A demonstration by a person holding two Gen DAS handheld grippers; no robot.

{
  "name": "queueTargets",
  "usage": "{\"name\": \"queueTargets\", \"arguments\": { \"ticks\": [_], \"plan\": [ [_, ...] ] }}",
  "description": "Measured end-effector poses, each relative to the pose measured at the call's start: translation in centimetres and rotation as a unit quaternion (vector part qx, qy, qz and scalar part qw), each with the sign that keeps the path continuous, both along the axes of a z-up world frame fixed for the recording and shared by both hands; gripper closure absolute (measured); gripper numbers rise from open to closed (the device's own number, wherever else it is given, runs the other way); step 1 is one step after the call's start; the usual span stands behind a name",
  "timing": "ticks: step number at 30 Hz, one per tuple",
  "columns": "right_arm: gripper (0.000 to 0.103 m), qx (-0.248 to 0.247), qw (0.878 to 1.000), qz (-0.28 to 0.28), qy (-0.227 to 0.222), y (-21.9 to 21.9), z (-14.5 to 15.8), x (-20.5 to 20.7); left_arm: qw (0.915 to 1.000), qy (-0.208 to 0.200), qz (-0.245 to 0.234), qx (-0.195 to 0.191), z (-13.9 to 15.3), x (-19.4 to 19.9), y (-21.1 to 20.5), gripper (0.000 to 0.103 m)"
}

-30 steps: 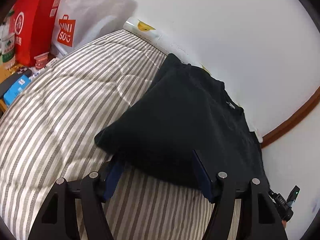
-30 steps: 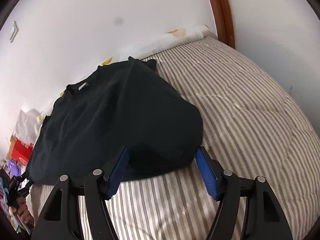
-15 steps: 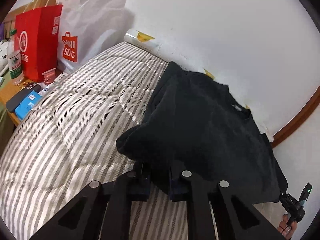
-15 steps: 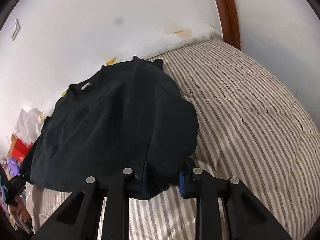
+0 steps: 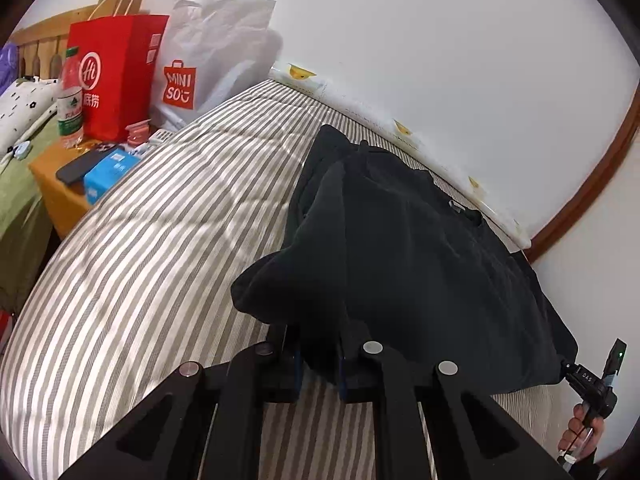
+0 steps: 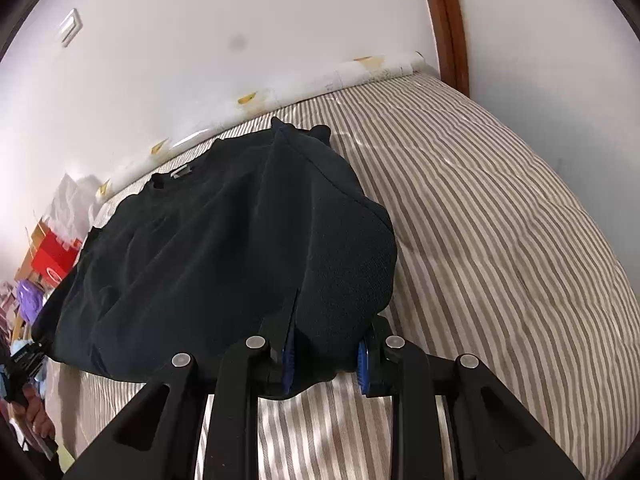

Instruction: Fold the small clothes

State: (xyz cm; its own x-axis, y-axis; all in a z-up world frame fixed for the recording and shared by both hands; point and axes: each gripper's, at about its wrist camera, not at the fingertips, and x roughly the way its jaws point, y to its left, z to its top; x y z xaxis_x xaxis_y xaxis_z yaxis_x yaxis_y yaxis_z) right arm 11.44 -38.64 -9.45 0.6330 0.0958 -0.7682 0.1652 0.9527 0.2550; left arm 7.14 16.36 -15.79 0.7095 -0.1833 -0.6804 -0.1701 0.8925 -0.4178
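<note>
A black T-shirt lies on a grey-and-white striped mattress, collar toward the wall. My left gripper is shut on the shirt's near left hem corner and lifts it a little off the bed. My right gripper is shut on the near right hem corner of the same black T-shirt, also raised above the striped mattress. The cloth hangs bunched between the blue pads. In the left wrist view the right gripper shows at the far right edge.
A white wall runs along the far side of the bed. A red paper bag and a white MINISO bag stand at the bed's left end. An orange side table holds a phone and a blue box. A brown wooden frame rises at the right.
Both grippers went from open around the hem to shut on it, then lifted the hem corners; the shirt's near edge is now bunched and raised off the mattress.
</note>
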Motion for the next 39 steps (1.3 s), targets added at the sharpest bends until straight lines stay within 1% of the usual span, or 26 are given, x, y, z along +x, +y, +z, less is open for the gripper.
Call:
{"name": "queueTargets", "arguments": {
  "ticks": [2, 5, 9, 10, 13, 14, 15, 17, 18, 22, 23, 24, 26, 30, 34, 39],
  "plan": [
    [0.077, -0.018, 1.000, 0.002, 0.001, 0.5, 0.1, -0.9, 1.0000, 0.001, -0.006, 0.008, -0.2, -0.7, -0.1, 0.091],
    [0.068, -0.067, 0.998, -0.001, 0.007, 1.2, 0.5, -1.9, 0.9998, 0.005, -0.009, 0.014, -0.5, -0.7, -0.3, 0.090],
    [0.066, -0.120, 0.993, -0.011, -0.007, 2.5, 2.7, -2.9, 0.9998, 0.011, -0.010, 0.012, -0.6, -0.8, -0.1, 0.087],
    [0.065, -0.126, 0.992, -0.012, -0.011, 2.8, 3.2, -2.9, 0.9998, 0.013, -0.009, 0.012, -0.6, -1.0, -0.1, 0.087],
    [0.059, -0.135, 0.990, -0.005, -0.031, 4.6, 4.9, -2.5, 0.9998, 0.016, -0.009, 0.006, -0.8, -1.9, 0.1, 0.083],
    [0.055, -0.135, 0.990, 0.000, -0.039, 5.4, 5.3, -2.3, 0.9998, 0.018, -0.009, 0.005, -0.9, -2.0, 0.2, 0.080],
    [0.052, -0.132, 0.990, 0.007, -0.046, 6.5, 5.6, -1.9, 0.9998, 0.019, -0.009, 0.003, -1.0, -2.2, 0.2, 0.078],
    [0.052, -0.127, 0.990, 0.022, -0.056, 8.3, 5.9, -1.3, 0.9997, 0.022, -0.011, -0.009, -1.4, -2.7, 0.4, 0.076],
    [0.052, -0.122, 0.990, 0.038, -0.059, 9.5, 5.9, -0.8, 0.9996, 0.023, -0.012, -0.015, -1.6, -2.9, 0.4, 0.074],
    [0.052, -0.120, 0.986, 0.090, -0.072, 14.7, 5.5, 0.4, 0.9990, 0.021, -0.022, -0.033, -2.1, -3.5, 0.3, 0.065],
    [0.052, -0.119, 0.985, 0.099, -0.072, 15.7, 5.4, 0.5, 0.9989, 0.018, -0.025, -0.034, -2.0, -3.4, 0.2, 0.061],
    [0.052, -0.117, 0.985, 0.108, -0.071, 17.0, 5.0, 0.8, 0.9987, 0.015, -0.029, -0.038, -2.0, -3.4, 0.1, 0.054],
    [0.052, -0.116, 0.984, 0.123, -0.062, 19.1, 3.9, 1.7, 0.9980, 0.006, -0.036, -0.051, -2.0, -3.2, -0.1, 0.044],
    [0.052, -0.118, 0.983, 0.137, -0.033, 22.4, 1.2, 2.8, 0.9974, -0.003, -0.042, -0.058, -2.1, -2.3, -0.4, 0.044],
    [0.052, -0.122, 0.985, 0.125, -0.003, 23.7, -1.2, 4.0, 0.9958, -0.003, -0.049, -0.077, -2.3, -1.3, 0.0, 0.044],
    [0.052, -0.130, 0.986, 0.101, 0.001, 24.3, -2.1, 5.6, 0.9939, 0.001, -0.063, -0.091, -2.2, -0.3, 0.6, 0.044]
  ]
}}
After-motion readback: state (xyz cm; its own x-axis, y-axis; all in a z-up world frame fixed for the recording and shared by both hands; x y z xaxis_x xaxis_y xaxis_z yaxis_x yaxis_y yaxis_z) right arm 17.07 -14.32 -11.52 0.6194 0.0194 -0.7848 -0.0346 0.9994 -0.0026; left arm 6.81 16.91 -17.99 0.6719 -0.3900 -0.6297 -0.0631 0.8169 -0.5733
